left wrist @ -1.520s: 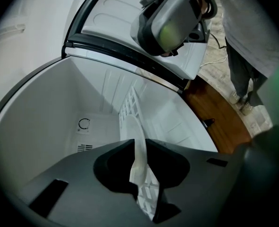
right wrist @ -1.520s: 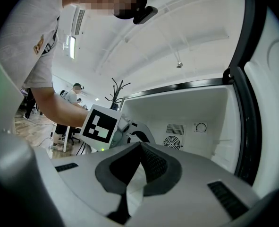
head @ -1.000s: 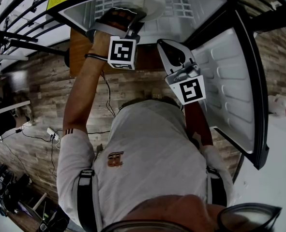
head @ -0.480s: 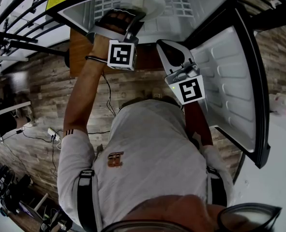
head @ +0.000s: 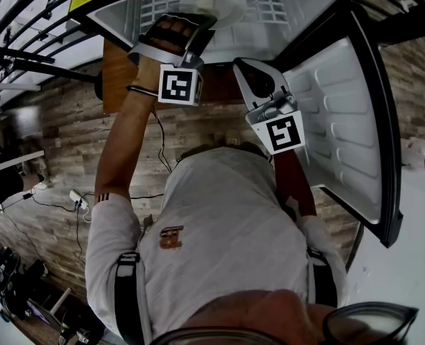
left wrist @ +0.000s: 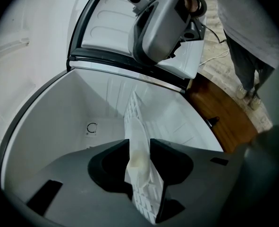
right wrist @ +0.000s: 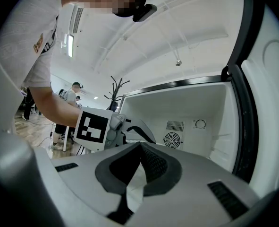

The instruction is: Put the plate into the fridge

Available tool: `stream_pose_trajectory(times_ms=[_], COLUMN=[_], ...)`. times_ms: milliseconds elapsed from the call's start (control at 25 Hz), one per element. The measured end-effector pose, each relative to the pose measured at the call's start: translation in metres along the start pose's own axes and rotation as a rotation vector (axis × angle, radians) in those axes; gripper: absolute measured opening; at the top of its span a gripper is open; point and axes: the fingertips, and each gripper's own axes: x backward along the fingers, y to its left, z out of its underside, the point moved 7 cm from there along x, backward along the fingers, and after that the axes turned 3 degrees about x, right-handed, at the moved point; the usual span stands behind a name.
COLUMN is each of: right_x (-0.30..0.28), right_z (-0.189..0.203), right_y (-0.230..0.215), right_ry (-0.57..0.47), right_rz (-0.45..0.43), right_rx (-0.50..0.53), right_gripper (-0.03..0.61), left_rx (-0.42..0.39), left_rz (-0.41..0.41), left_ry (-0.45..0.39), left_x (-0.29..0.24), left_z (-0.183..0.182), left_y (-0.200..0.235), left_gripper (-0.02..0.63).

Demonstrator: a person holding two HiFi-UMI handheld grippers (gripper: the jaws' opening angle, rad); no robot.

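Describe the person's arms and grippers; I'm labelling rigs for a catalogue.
The left gripper and right gripper each have a light grey shell, dark textured pads and a white cube with black square markers. The person wears a pale short-sleeved shirt with striped hems, dark shoulder straps and a dark left wristband. The left jaws are opening, plate between them.

There is one fridge with one open door, one wire shelf and one round fan grille inside it, one white plate, and one coat stand.
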Motion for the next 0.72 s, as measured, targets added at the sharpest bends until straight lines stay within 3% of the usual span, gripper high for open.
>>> stream_pose_trajectory(times_ms=[360, 560, 720], right_x=[-0.004, -0.006, -0.007], right_z=[0.002, 0.002, 0.002], right_y=[0.002, 0.002, 0.003], right_ry=[0.019, 0.018, 0.018], right_rz=[-0.007, -0.012, -0.015], right_rx=[0.006, 0.014, 0.016], right_gripper=[0.032, 0.032, 0.032], left_rx=[0.025, 0.041, 0.050], left_rz=[-0.064, -0.045, -0.079], left_ry=[-0.025, -0.021, -0.037], left_x=[0.008, 0.008, 0.011], left_z=[0.000, 0.003, 0.002], left_y=[-0.001, -0.010, -0.009], left_gripper=[0.149, 0.150, 0.150])
